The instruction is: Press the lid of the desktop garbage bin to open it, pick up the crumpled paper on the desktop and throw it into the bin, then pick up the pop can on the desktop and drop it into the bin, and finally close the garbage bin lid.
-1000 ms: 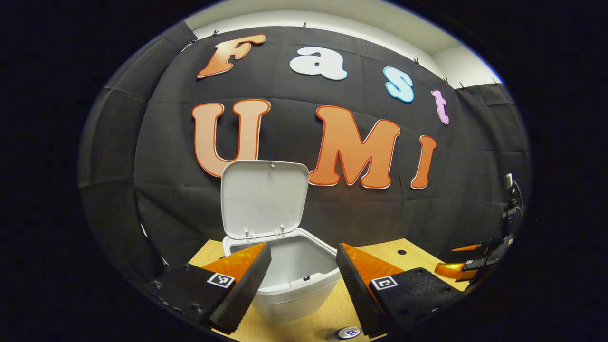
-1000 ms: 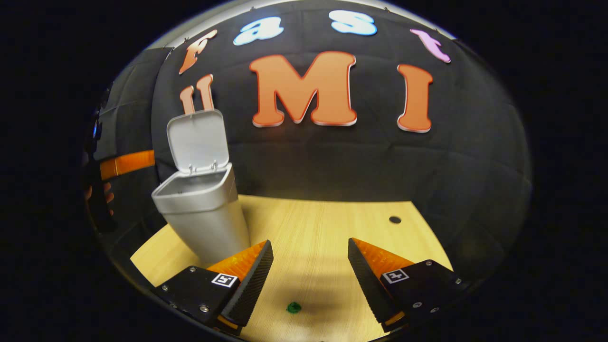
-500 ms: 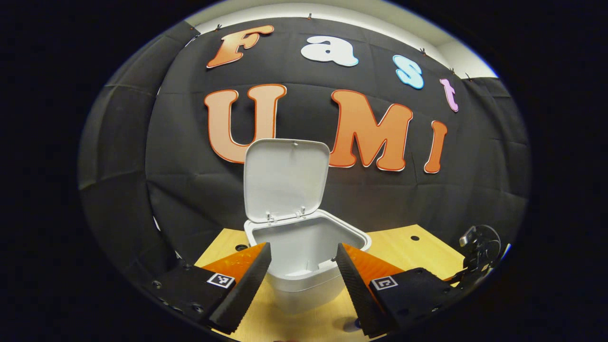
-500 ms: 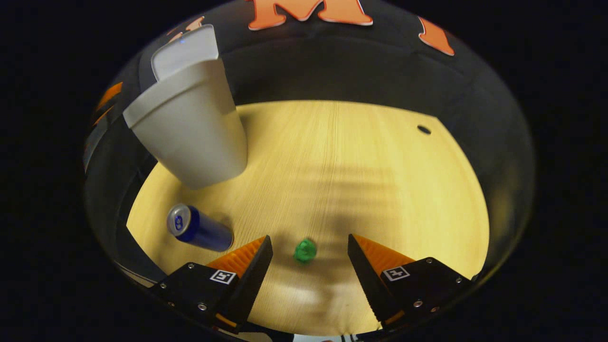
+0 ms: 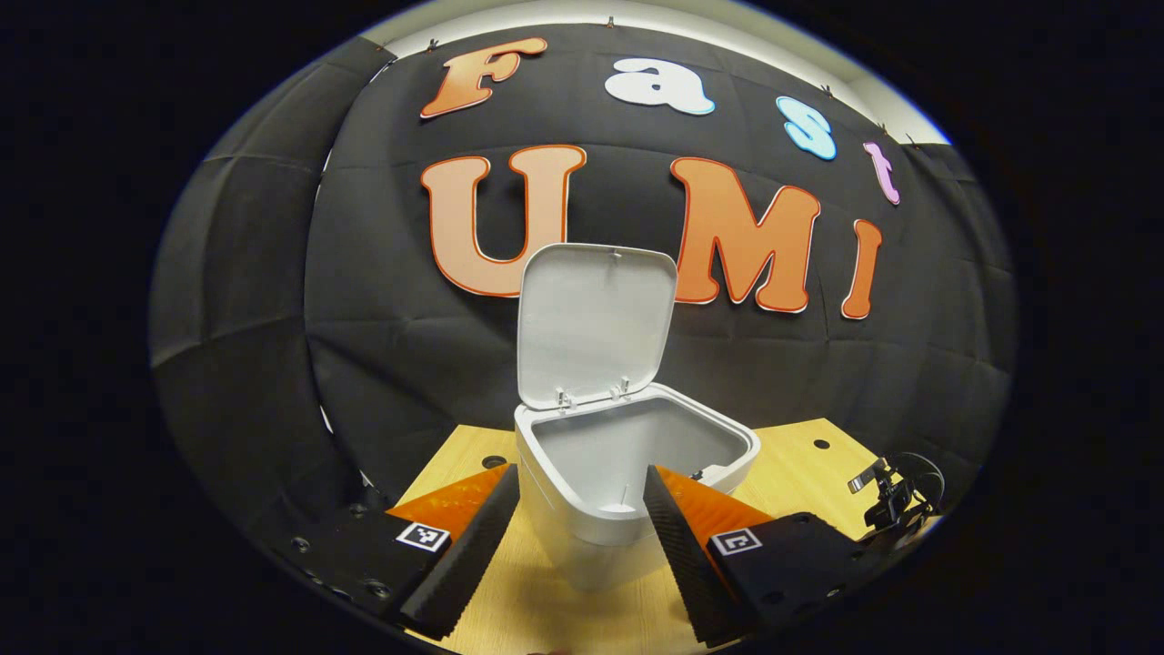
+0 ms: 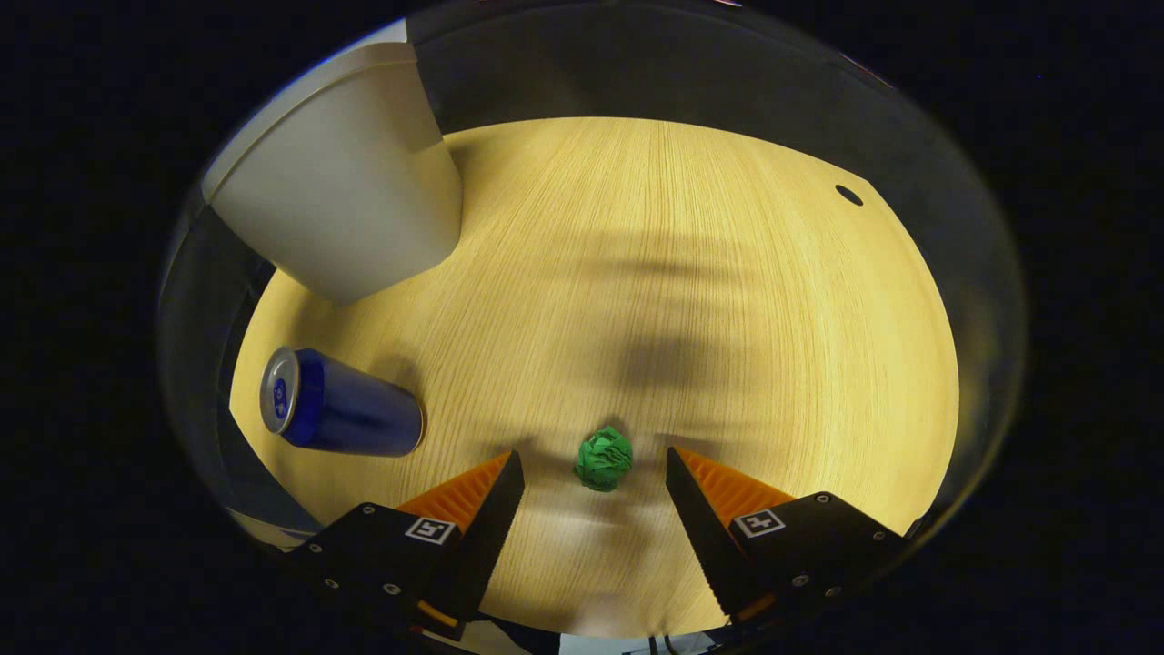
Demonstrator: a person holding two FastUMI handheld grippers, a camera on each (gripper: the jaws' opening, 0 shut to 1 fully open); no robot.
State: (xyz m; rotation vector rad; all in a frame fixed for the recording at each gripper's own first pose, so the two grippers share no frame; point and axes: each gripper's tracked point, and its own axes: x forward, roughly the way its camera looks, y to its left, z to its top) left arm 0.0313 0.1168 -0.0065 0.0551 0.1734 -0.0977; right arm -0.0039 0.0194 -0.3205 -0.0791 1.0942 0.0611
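In the right gripper view, the right gripper (image 6: pixel 596 468) points down at the wooden table (image 6: pixel 727 300) with its two fingers wide apart. The green paper ball (image 6: pixel 603 459) lies on the table between the fingertips, touching neither. The blue can (image 6: pixel 341 417) lies on its side at 9 o'clock from the ball. The grey bin (image 6: pixel 341 196) stands at 11 o'clock. In the left gripper view, the left gripper (image 5: pixel 582 478) is also spread apart and holds nothing, with the bin (image 5: pixel 627 482) at 12 o'clock, its lid (image 5: pixel 596 323) standing up
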